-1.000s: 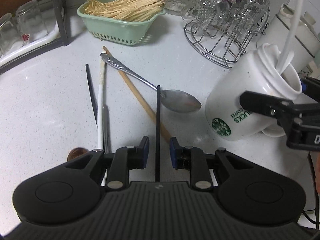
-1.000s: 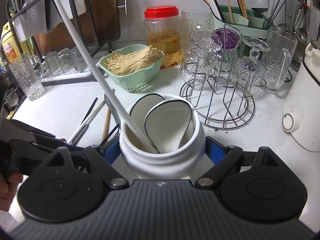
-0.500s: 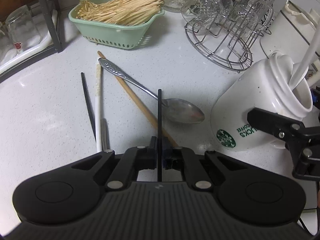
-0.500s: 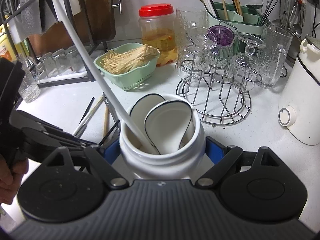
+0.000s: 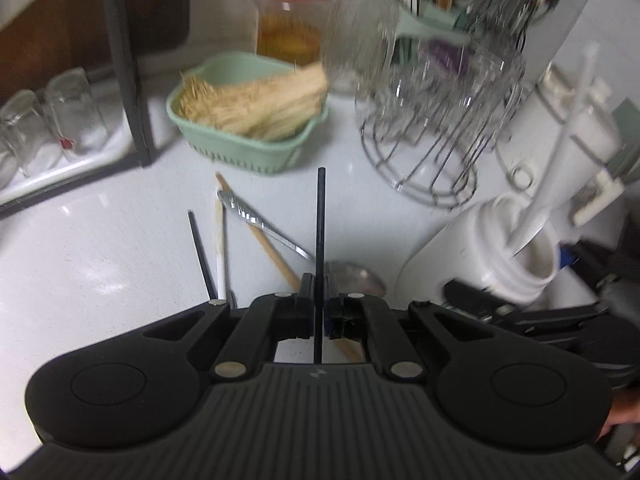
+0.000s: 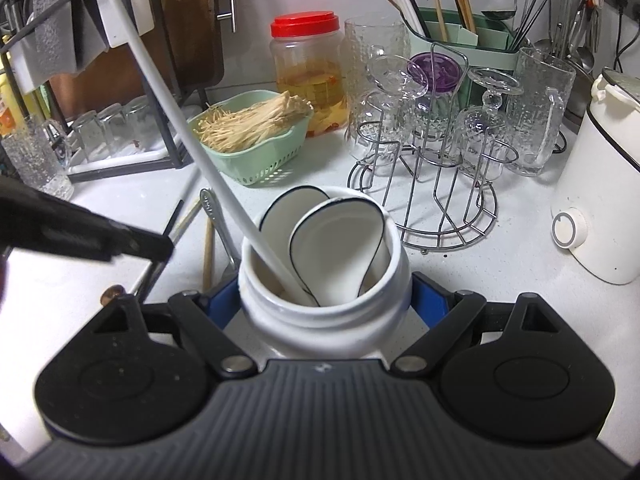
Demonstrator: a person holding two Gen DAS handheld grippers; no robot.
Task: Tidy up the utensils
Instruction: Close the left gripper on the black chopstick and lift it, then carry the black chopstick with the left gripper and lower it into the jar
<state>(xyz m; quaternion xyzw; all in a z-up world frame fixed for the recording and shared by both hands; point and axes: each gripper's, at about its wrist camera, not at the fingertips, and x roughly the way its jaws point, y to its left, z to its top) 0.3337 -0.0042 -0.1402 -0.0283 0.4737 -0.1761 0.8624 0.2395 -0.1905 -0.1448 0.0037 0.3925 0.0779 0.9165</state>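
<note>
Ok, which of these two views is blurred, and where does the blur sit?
Left wrist view: motion-smeared, worst on the glass rack and white mug; the black chopstick in the left gripper stays crisp. Right wrist view: sharp throughout, fisheye-bent edges, only the intruding left gripper soft.

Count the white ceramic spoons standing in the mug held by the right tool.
2: both in the mug, one spoon behind, the other spoon in front. More may be hidden inside.

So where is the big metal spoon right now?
In the left wrist view the metal spoon lies on the white counter, crossing a wooden chopstick, its bowl just beyond the left gripper and left of the white mug.
</note>
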